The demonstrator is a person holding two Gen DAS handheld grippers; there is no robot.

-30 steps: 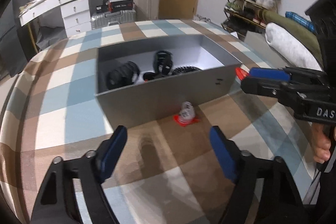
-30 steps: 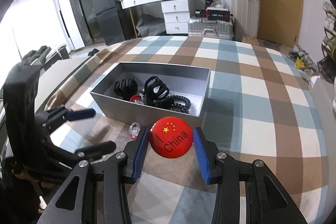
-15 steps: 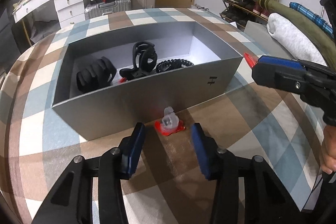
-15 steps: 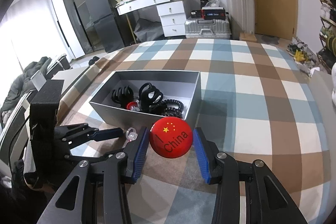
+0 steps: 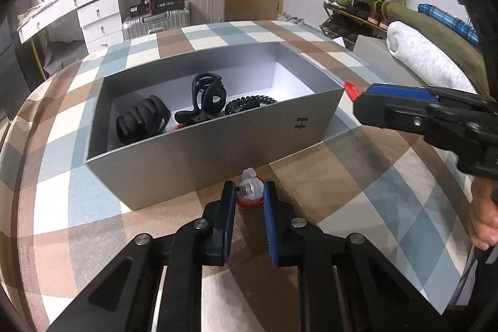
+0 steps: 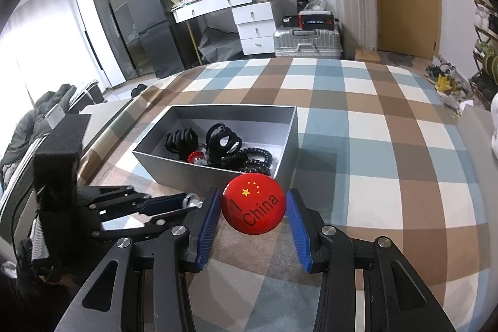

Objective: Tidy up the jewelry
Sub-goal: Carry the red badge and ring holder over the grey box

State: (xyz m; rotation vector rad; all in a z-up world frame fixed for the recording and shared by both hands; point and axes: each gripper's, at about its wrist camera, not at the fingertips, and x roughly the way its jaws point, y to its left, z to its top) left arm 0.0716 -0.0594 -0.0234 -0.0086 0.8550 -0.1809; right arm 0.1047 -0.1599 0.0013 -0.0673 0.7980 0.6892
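Left gripper (image 5: 248, 197) closed on a small clear-and-red trinket (image 5: 249, 192); right gripper (image 6: 253, 209) holding a red badge (image 6: 253, 207).

Both pieces are still outside the grey box (image 5: 193, 151), just in front of its near wall on the checked cloth (image 5: 389, 176). The left jaws have just been closing, and the trinket is now pinched between the blue pads. The right jaws are part-way open, with the round badge lettered "China" clamped between them near the box's front right corner. Already stowed inside the box are two black hair claws (image 5: 141, 119), a black coiled hair tie (image 5: 249, 103) and a small red-and-clear piece (image 6: 196, 158). By this judgement the task is well advanced: two items remain to be lifted over the wall and released inside.
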